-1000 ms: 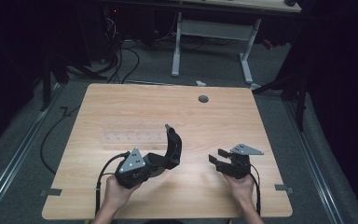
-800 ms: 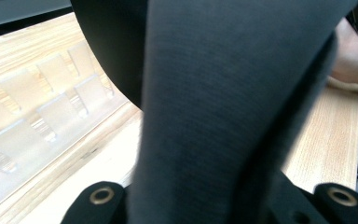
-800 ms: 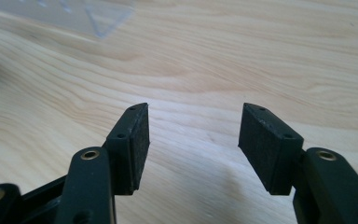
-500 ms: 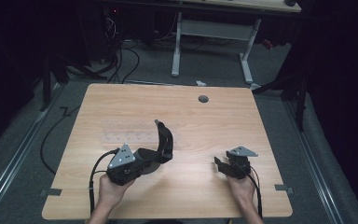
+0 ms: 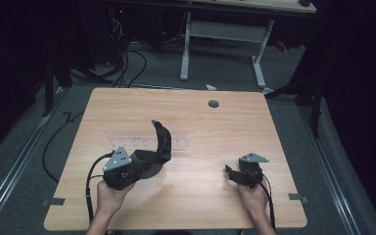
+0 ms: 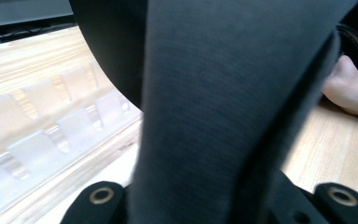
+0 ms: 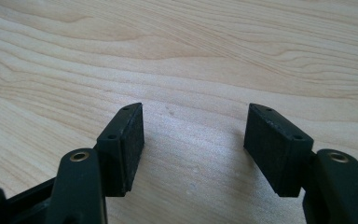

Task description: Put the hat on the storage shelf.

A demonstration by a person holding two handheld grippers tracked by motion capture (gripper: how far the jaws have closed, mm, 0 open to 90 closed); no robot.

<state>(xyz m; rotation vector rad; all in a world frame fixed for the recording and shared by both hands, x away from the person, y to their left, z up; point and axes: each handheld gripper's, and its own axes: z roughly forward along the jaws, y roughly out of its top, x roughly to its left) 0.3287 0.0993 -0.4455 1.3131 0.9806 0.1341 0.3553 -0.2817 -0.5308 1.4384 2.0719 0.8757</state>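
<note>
My left gripper (image 5: 144, 164) is shut on a dark grey curved piece (image 5: 162, 141) that arcs up and away from it over the left middle of the wooden table (image 5: 200, 127). In the left gripper view the piece (image 6: 223, 107) rises between the jaws and hides the fingertips. A clear plastic rack (image 5: 137, 137) with several slots lies flat on the table just beyond it, and shows again as the rack (image 6: 32, 135) in that view. My right gripper (image 5: 234, 174) rests low at the right front. In its own view the right gripper (image 7: 193, 140) is open over bare wood; its jaws have just been opening.
A round cable hole (image 5: 213, 104) sits near the table's far edge. Beyond the table stands a white desk frame (image 5: 223, 36), and cables (image 5: 127, 58) run over the grey floor. The person's other hand (image 6: 349, 88) shows at the right of the left gripper view.
My left gripper has carried the dark curved piece leftward across the table. My right gripper has sunk closer to the tabletop and its jaws stand wider.
</note>
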